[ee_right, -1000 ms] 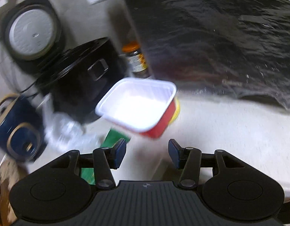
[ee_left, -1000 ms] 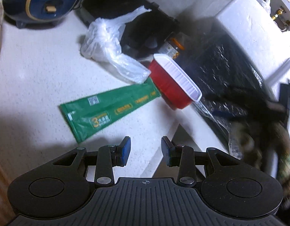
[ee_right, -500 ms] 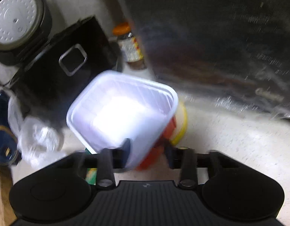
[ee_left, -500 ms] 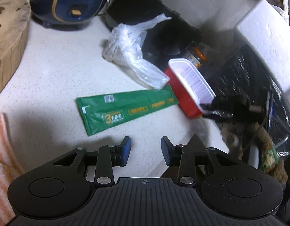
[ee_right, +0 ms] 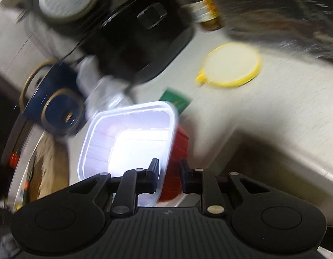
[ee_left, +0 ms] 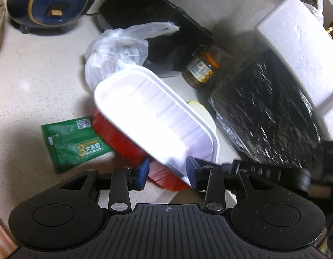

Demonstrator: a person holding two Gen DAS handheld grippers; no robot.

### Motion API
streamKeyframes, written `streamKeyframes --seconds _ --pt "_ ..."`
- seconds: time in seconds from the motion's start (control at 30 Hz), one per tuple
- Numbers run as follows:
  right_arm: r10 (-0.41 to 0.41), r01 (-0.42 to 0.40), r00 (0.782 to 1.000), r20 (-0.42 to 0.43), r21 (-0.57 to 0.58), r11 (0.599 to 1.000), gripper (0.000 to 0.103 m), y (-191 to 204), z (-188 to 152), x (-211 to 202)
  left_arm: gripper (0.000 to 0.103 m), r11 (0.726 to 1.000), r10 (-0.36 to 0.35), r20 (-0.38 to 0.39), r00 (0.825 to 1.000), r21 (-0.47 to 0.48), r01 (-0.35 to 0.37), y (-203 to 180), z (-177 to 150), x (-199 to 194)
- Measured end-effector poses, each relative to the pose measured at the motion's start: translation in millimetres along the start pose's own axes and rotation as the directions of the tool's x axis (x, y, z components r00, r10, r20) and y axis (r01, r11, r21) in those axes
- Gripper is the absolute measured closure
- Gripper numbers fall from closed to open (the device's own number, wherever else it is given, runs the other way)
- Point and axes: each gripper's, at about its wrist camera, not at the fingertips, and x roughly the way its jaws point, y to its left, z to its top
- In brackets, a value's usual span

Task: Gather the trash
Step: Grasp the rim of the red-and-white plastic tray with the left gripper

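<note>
red tray (ee_right: 131, 142) between right tongs (ee_right: 169, 173)

My right gripper (ee_right: 169, 176) pinches the red-and-white container's (ee_right: 131, 142) wall between its fingers; my left gripper (ee_left: 167, 173) stands apart, straddling its rim.

I count one red tray (ee_left: 127, 138), one green sachet (ee_left: 75, 144), one clear plastic bag (ee_left: 114, 54) and one yellow lid (ee_right: 231, 64). One jar (ee_left: 198, 69) at upper right, two cookers behind.
</note>
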Motion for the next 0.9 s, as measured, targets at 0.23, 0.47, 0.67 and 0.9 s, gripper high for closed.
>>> streamKeyframes --seconds 0.23,0.47,0.67,0.9 --pt "-0.049 0.055 0.997 0.053 -0.115 0.992 0.073 21.6 -11.4 -10.7 0.062 0.999 -0.011 0.024 1.000 -0.039 0.012 11.4 7.3 -6.2" --pt "-0.145 0.191 0.964 0.221 -0.205 0.960 0.056 24.3 -0.8 -38.6 0.062 0.998 0.026 0.068 0.997 -0.054 -0.023 18.9 21.8 -10.6" --pt "-0.200 0.251 0.946 0.257 -0.184 0.950 0.055 13.6 19.8 -29.8 0.062 0.998 0.001 0.051 0.999 -0.066 0.003 19.8 21.2 -19.7" --pt "-0.191 0.229 0.964 0.183 -0.214 0.950 0.069 9.1 22.4 7.9 0.062 0.998 0.008 0.039 0.999 -0.059 -0.006 14.4 14.4 -23.1"
